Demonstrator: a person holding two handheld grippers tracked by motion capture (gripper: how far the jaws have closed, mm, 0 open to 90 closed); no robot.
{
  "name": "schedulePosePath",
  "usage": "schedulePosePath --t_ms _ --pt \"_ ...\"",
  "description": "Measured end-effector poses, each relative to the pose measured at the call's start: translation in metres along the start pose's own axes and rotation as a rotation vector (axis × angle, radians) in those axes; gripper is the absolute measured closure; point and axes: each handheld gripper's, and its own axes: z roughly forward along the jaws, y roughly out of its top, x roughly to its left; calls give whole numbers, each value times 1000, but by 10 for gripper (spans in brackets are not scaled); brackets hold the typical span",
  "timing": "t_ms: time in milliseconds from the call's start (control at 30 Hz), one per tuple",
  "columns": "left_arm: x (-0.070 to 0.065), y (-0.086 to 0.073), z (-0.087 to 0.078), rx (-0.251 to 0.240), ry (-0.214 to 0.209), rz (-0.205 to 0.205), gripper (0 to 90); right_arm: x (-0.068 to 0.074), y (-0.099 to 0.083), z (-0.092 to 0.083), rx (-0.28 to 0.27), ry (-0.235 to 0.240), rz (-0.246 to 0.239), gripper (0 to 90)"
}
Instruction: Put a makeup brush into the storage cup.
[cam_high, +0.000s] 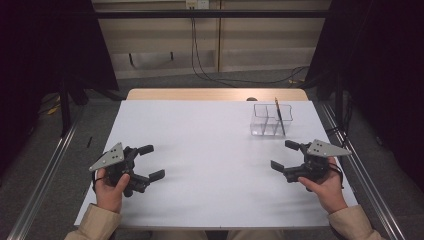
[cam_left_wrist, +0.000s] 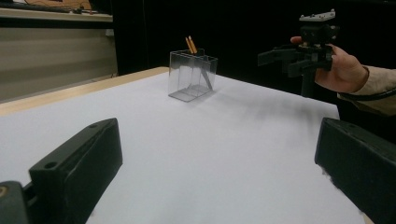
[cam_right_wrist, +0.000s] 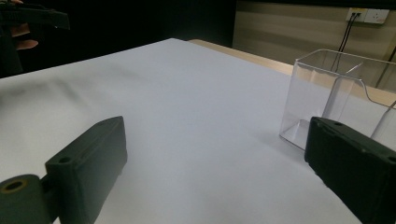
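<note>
White sheet (cam_high: 210, 155) covers the table, wood edge showing at the far side; dark curtains left and right, beige wall panels and cables at the back. Left gripper (cam_high: 151, 162) sits near-left, held just over the sheet, jaws wide apart, nothing between them. Middle of the sheet is bare. Clear box (cam_high: 270, 120) stands far-right on the sheet, split into compartments, upright. Pencil (cam_high: 279, 116) leans inside it, tip up past the rim; left gripper view shows two orange ends (cam_left_wrist: 191, 45) sticking out. Can't tell which compartment. Right gripper (cam_high: 285, 156) is near-right, just near of the box, not touching it, jaws also wide apart and holding nothing.
</note>
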Motion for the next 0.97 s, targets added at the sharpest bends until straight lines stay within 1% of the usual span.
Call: schedulePosePath --t_ms 167,367,433,633,767,967 --pt "0 0 0 0 1 -3 8 2 -3 -2 8 8 -4 52" --pt "0 -1 1 5 -1 -2 8 5 -3 -4 4 13 -7 52" --pt "0 -1 2 5 0 -1 7 6 -3 -5 7 14 -14 52" --pt "0 -1 3 1 -7 3 7 7 -5 -8 8 18 -8 52" --pt "0 -1 3 6 -9 3 7 8 -6 -8 5 17 -15 52" --pt "-1 -2 1 6 -4 3 6 7 -7 -7 6 24 -9 51"
